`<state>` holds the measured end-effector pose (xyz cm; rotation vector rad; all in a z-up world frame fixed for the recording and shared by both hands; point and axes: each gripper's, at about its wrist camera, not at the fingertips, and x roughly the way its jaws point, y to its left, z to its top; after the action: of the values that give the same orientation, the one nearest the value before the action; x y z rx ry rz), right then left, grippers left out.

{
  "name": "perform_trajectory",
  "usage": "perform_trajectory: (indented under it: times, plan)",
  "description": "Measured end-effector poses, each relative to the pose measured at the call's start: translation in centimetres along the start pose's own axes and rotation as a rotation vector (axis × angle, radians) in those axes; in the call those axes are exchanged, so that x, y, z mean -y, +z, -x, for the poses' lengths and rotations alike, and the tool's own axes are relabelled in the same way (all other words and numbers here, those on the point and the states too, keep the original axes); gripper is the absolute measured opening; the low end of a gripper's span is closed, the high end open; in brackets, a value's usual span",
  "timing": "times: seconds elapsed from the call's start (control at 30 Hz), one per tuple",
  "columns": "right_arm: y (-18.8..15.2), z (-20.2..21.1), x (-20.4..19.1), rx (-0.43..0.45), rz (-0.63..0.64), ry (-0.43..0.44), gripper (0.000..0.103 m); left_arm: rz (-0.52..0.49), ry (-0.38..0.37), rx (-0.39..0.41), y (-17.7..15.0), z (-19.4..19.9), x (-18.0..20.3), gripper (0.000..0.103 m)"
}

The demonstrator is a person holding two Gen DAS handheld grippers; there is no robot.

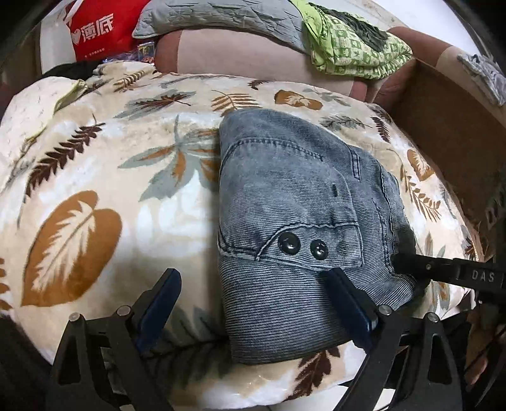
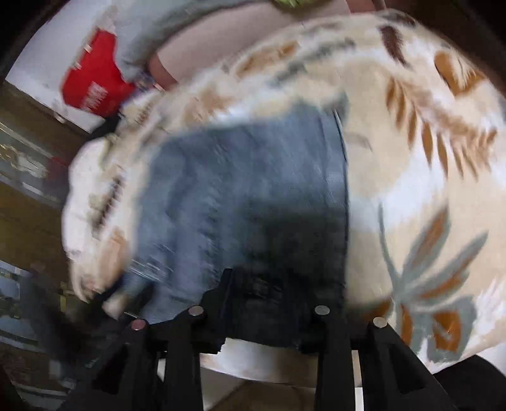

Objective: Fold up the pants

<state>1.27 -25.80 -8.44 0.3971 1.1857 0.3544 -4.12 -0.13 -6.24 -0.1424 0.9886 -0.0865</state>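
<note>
Left wrist view is showing the folded blue-grey corduroy pants (image 1: 294, 227) lying on a soft cream blanket with brown and grey leaves (image 1: 104, 177). The pants are sitting a little to the 3 o'clock side of the middle. Two round black buttons (image 1: 303, 246) are showing on the pocket flap. The left hand-held gripper (image 1: 253, 284) is spread wide, and it is holding nothing. One blue finger (image 1: 348, 303) is lying over the near part of the pants, and the other is over the blanket. The right hand-held gripper (image 1: 442, 272) is coming in from 3 o'clock, with its tip touching the pants' edge.

Right wrist view is very blurry. The pants (image 2: 240, 202) are filling the middle, right in front of the right hand-held gripper (image 2: 262, 284). I cannot tell if it is pinching the cloth or not. A red bag (image 1: 104, 28) is sitting far off at 11 o'clock.
</note>
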Motion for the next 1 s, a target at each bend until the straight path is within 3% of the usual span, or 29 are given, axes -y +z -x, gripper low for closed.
perform_trajectory:
  times: [0.17,0.27,0.4,0.53,0.57,0.6,0.63,0.73,0.8,0.87,1.0]
  plan:
    - [0.0,1.3,-0.2,0.027,0.013,0.015,0.034,-0.002,0.000,0.058,0.4,1.7,0.6,0.093]
    - [-0.8,0.9,0.3,0.029,0.027,0.025,0.035,-0.041,0.026,-0.023,-0.3,-0.6,0.9,0.093]
    - [-0.5,1.5,0.2,0.017,0.007,-0.002,0.034,-0.022,0.001,-0.010,-0.3,-0.7,0.3,0.094]
    - [2.8,3.2,-1.9,0.053,0.076,-0.050,0.037,-0.026,-0.011,0.000,-0.4,-0.8,0.3,0.094]
    - [3.9,3.2,-2.4,0.054,0.084,-0.060,0.040,-0.026,-0.016,0.000,-0.4,-0.8,0.2,0.094]
    - [5.3,2.8,-2.9,0.054,0.091,-0.067,0.051,-0.024,-0.024,-0.001,-0.4,-0.9,0.1,0.094]
    - [6.6,2.4,-3.2,0.065,0.098,-0.084,0.058,-0.023,-0.030,0.004,-0.5,-0.8,0.1,0.094]
    - [9.9,-0.6,-3.1,0.050,0.099,-0.128,0.059,-0.022,-0.042,0.007,-0.6,-1.0,0.0,0.095]
    - [10.7,-3.4,-1.5,-0.007,0.045,-0.180,0.059,-0.018,-0.045,0.007,-0.6,-1.1,-0.1,0.097]
    - [10.3,-4.9,0.0,-0.039,-0.013,-0.160,0.059,-0.011,-0.055,0.003,-0.6,-1.2,-0.3,0.097]
    - [8.3,-1.9,-0.9,0.028,0.016,-0.187,0.059,0.002,-0.065,0.000,-0.6,-1.4,-0.5,0.099]
